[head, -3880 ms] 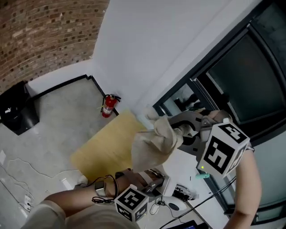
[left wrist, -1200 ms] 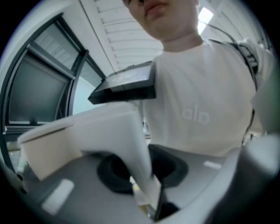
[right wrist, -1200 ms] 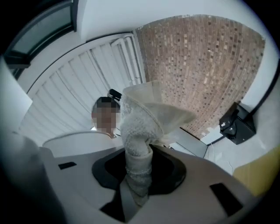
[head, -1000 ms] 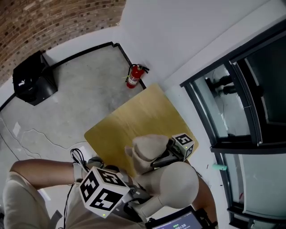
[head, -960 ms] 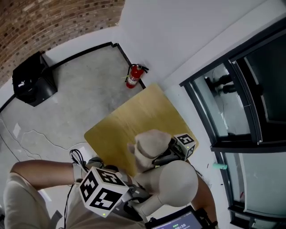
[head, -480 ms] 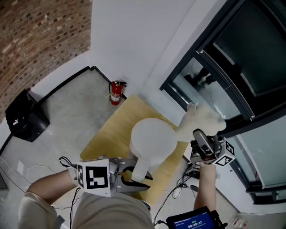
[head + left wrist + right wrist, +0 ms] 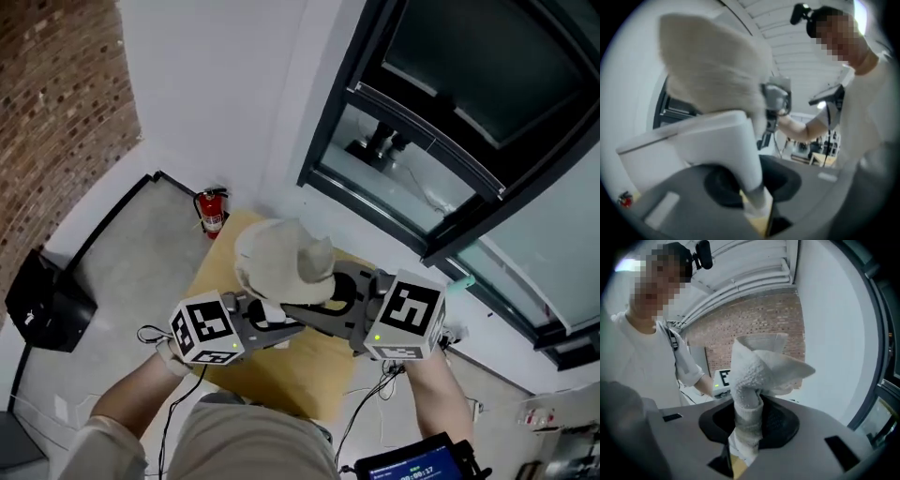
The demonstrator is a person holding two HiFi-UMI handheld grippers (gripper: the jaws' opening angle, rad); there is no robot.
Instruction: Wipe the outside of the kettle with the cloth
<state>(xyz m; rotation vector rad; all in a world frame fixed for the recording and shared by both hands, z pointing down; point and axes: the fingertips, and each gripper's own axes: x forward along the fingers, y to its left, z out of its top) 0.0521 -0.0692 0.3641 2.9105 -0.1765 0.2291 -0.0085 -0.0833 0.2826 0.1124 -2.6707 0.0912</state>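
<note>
In the head view the white kettle [image 7: 249, 274] is held up over the wooden table [image 7: 281, 375]. My left gripper [image 7: 274, 323] is shut on its handle. The left gripper view shows that white handle [image 7: 719, 140] running down between the jaws. The cream cloth [image 7: 307, 255] lies against the kettle's top and right side, bunched to a point. My right gripper [image 7: 323, 298] is shut on it. In the right gripper view the cloth [image 7: 752, 376] stands up out of the jaws in a twisted wad. Much of the kettle's body is hidden behind the cloth.
A red fire extinguisher [image 7: 212, 212] stands on the floor by the white wall. A black bag [image 7: 42, 300] lies at the far left. Dark window frames [image 7: 422, 178] run behind the table. A tablet screen [image 7: 412, 461] glows at the bottom edge, with cables nearby.
The right gripper has swung the cloth from the kettle's right side up onto the kettle. The left gripper has shifted sideways with the kettle. The head camera has tilted upward.
</note>
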